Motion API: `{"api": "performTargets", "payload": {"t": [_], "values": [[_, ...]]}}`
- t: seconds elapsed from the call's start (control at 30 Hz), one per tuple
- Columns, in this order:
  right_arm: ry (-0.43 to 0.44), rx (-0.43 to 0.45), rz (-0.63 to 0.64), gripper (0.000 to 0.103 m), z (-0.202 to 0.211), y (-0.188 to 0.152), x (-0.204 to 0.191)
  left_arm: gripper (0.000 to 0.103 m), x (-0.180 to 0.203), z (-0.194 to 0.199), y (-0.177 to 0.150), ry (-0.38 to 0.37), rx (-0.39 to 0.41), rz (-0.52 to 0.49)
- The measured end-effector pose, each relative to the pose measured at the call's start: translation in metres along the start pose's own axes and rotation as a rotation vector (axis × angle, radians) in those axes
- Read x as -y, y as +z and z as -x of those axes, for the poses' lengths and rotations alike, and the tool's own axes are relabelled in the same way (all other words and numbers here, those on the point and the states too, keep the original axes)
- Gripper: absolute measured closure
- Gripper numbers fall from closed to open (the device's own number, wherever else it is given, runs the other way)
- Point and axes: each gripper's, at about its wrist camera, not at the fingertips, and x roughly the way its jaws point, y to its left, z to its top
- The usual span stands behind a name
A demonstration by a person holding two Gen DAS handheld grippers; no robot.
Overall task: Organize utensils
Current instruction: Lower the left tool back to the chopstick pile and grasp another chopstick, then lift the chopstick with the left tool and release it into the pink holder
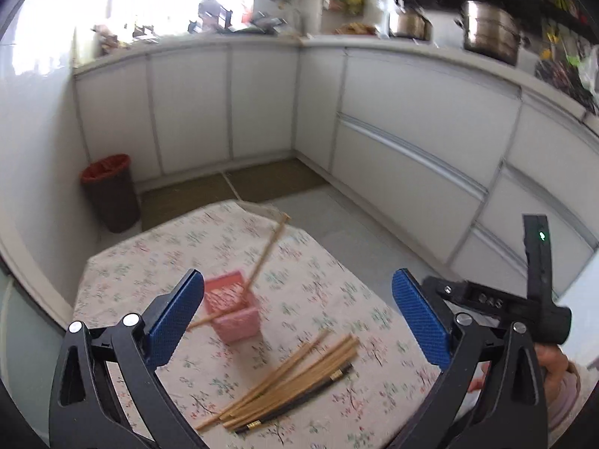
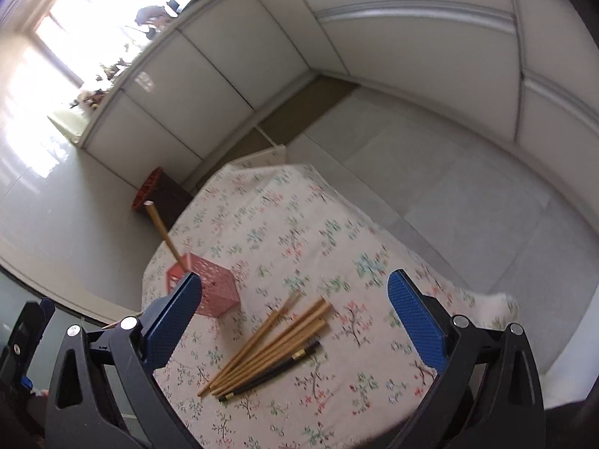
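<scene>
A pink mesh holder [image 1: 234, 308] stands on the floral tablecloth [image 1: 322, 284] with one wooden chopstick [image 1: 267, 249] leaning out of it. Another stick [image 1: 204, 321] pokes out at its lower left side. A loose pile of wooden chopsticks [image 1: 295, 381] with a black one [image 1: 299, 398] lies in front of it. My left gripper [image 1: 299, 318] is open and empty above the pile. In the right wrist view the holder [image 2: 209, 286], the leaning chopstick [image 2: 164, 234] and the pile [image 2: 269, 348] show. My right gripper [image 2: 295, 321] is open and empty above the pile.
A dark bin with a red liner [image 1: 110, 191] stands on the floor beyond the table's left corner. White kitchen cabinets [image 1: 411, 119] line the far walls, with pots [image 1: 490, 31] on the counter. The right gripper's body [image 1: 524, 299] shows at the right of the left wrist view.
</scene>
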Motion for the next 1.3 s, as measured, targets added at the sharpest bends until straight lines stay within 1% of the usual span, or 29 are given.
{"api": "performTargets", "payload": {"t": [0.03,0.07,0.13,0.17,0.2,0.23,0.27,0.33,0.37,0.47,0.5,0.53,0.57,0.6,0.67,0.7,0.73,0.77,0.8,0.83,0.87,0.93,1.0,1.13,1.3], "values": [[0.000,-0.048,-0.049,0.006,-0.008,-0.002,0.014,0.007,0.009,-0.017,-0.002,-0.025,-0.066,-0.029],[-0.003,-0.094,-0.098,0.006,-0.016,-0.003,0.026,0.007,0.017,-0.036,-0.005,-0.034,-0.135,-0.049],[0.023,-0.189,-0.198,0.006,-0.032,-0.005,0.047,0.007,0.029,-0.081,-0.017,-0.038,-0.308,-0.090],[0.041,-0.220,-0.236,0.006,-0.037,-0.005,0.056,0.007,0.032,-0.103,-0.024,-0.035,-0.393,-0.108],[0.045,-0.237,-0.261,0.006,-0.040,-0.007,0.064,0.009,0.035,-0.127,-0.032,-0.028,-0.479,-0.127],[0.040,-0.241,-0.271,0.006,-0.042,-0.007,0.068,0.014,0.035,-0.146,-0.042,-0.018,-0.547,-0.143],[0.034,-0.238,-0.267,0.006,-0.043,-0.007,0.068,0.016,0.035,-0.164,-0.052,-0.001,-0.607,-0.155],[0.033,-0.236,-0.257,0.006,-0.043,-0.005,0.070,0.021,0.034,-0.195,-0.065,0.033,-0.699,-0.170],[0.037,-0.238,-0.252,0.006,-0.043,-0.004,0.070,0.022,0.034,-0.207,-0.070,0.053,-0.726,-0.182],[0.052,-0.255,-0.240,0.006,-0.045,-0.002,0.071,0.023,0.029,-0.227,-0.077,0.112,-0.748,-0.216],[0.057,-0.266,-0.240,0.006,-0.047,-0.003,0.070,0.026,0.029,-0.231,-0.076,0.127,-0.744,-0.226],[0.061,-0.278,-0.238,0.006,-0.050,-0.003,0.070,0.031,0.028,-0.234,-0.074,0.133,-0.740,-0.231],[0.064,-0.287,-0.236,0.006,-0.053,-0.003,0.069,0.035,0.027,-0.236,-0.073,0.130,-0.742,-0.227],[0.066,-0.293,-0.235,0.006,-0.054,-0.003,0.069,0.042,0.026,-0.238,-0.072,0.116,-0.749,-0.216],[0.060,-0.297,-0.236,0.006,-0.055,-0.003,0.069,0.045,0.027,-0.242,-0.069,0.091,-0.757,-0.205],[0.056,-0.300,-0.236,0.006,-0.056,-0.004,0.069,0.048,0.027,-0.243,-0.068,0.088,-0.752,-0.209],[0.054,-0.302,-0.239,0.006,-0.057,-0.004,0.070,0.057,0.026,-0.246,-0.067,0.090,-0.748,-0.208],[0.055,-0.304,-0.246,0.006,-0.058,-0.004,0.071,0.063,0.023,-0.249,-0.066,0.086,-0.744,-0.197],[0.055,-0.309,-0.251,0.006,-0.058,-0.005,0.072,0.073,0.019,-0.254,-0.065,0.084,-0.743,-0.182],[0.053,-0.314,-0.251,0.006,-0.059,-0.005,0.072,0.078,0.015,-0.257,-0.064,0.091,-0.745,-0.173],[0.052,-0.318,-0.252,0.006,-0.059,-0.006,0.072,0.079,0.011,-0.260,-0.065,0.104,-0.747,-0.177],[0.050,-0.320,-0.250,0.006,-0.060,-0.005,0.072,0.085,0.006,-0.265,-0.068,0.132,-0.767,-0.200],[0.050,-0.318,-0.249,0.006,-0.060,-0.004,0.072,0.086,0.003,-0.268,-0.070,0.156,-0.777,-0.216],[0.052,-0.324,-0.247,0.006,-0.061,-0.004,0.072,0.086,-0.003,-0.272,-0.072,0.170,-0.790,-0.227],[0.048,-0.320,-0.248,0.006,-0.061,-0.004,0.073,0.086,-0.006,-0.276,-0.076,0.170,-0.807,-0.226]]}}
